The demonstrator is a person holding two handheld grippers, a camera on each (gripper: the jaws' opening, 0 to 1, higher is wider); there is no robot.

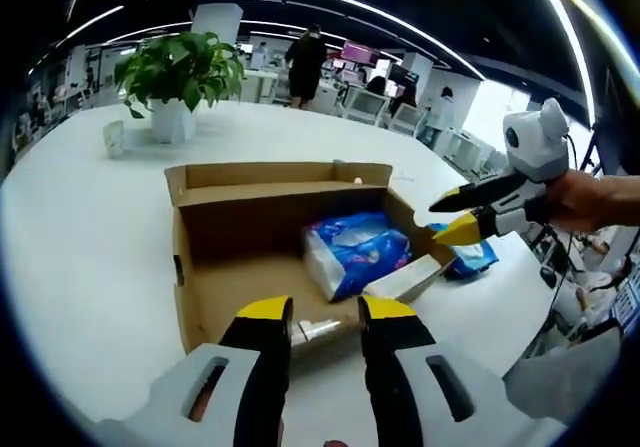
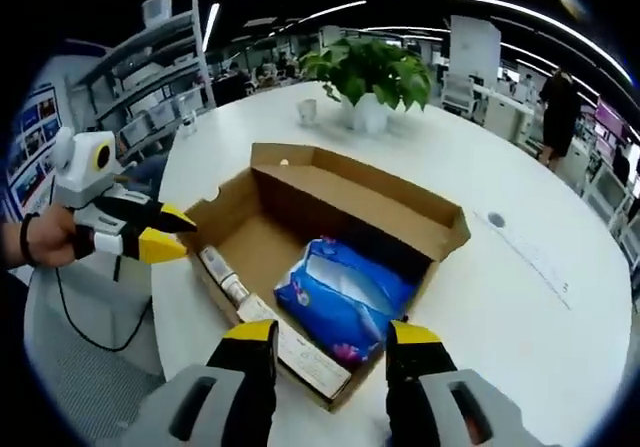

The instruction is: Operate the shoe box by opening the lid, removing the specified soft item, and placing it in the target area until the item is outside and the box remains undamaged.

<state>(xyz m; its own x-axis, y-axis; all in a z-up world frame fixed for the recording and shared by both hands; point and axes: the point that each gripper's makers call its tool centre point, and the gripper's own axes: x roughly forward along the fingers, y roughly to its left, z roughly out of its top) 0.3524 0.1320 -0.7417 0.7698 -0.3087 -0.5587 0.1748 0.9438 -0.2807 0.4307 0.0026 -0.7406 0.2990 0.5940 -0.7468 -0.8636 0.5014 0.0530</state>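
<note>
An open cardboard shoe box [image 1: 262,257] sits on the round white counter [image 1: 90,247], its lid flap [image 1: 280,176] folded back on the far side. Inside lies a blue-and-white soft pack [image 1: 355,252], with a long white carton [image 1: 402,278] beside it and a small tube [image 1: 322,330] near the front wall. The left hand-held gripper [image 1: 326,313] hovers at the box's near edge, jaws apart. The right hand-held gripper [image 1: 455,216] enters from the right, held in a hand [image 1: 590,200], its tips slightly parted above the box's right corner. Another blue pack [image 1: 470,255] lies outside the box. A potted plant [image 1: 180,79] and a small cup [image 1: 114,137] stand farther back.
</note>
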